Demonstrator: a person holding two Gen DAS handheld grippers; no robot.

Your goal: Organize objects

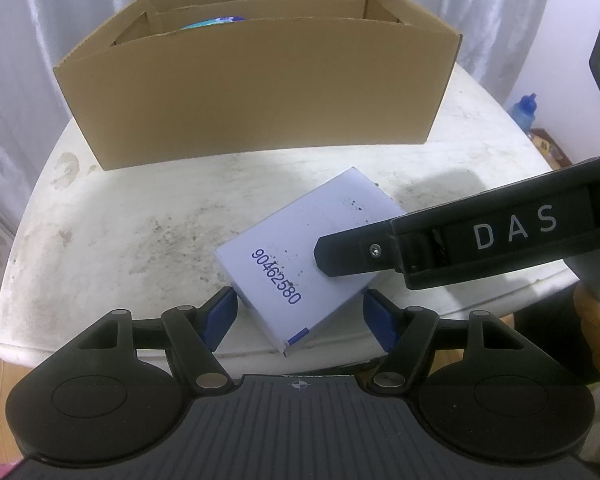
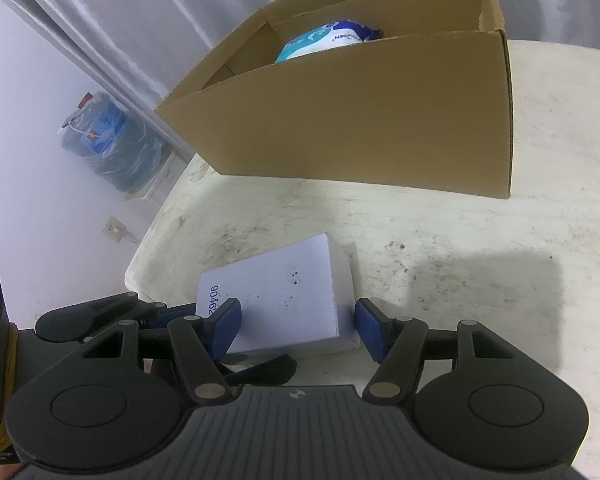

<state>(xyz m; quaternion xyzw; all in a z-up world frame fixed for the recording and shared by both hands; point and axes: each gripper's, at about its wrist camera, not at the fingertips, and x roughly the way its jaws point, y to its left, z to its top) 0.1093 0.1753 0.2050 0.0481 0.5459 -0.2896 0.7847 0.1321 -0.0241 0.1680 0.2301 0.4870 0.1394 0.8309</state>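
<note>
A flat white box printed with the blue number 90462580 lies near the front edge of the worn white table. My left gripper is open, its blue pads on either side of the box's near corner. My right gripper is open too and straddles the same box from the right; its black finger rests over the box top in the left wrist view. An open cardboard carton stands behind the box; a blue and white packet lies inside it.
The carton fills the back of the table. White curtains hang behind. A blue bottle stands off the table to the right. A plastic-wrapped bundle sits on the floor to the left, by the wall.
</note>
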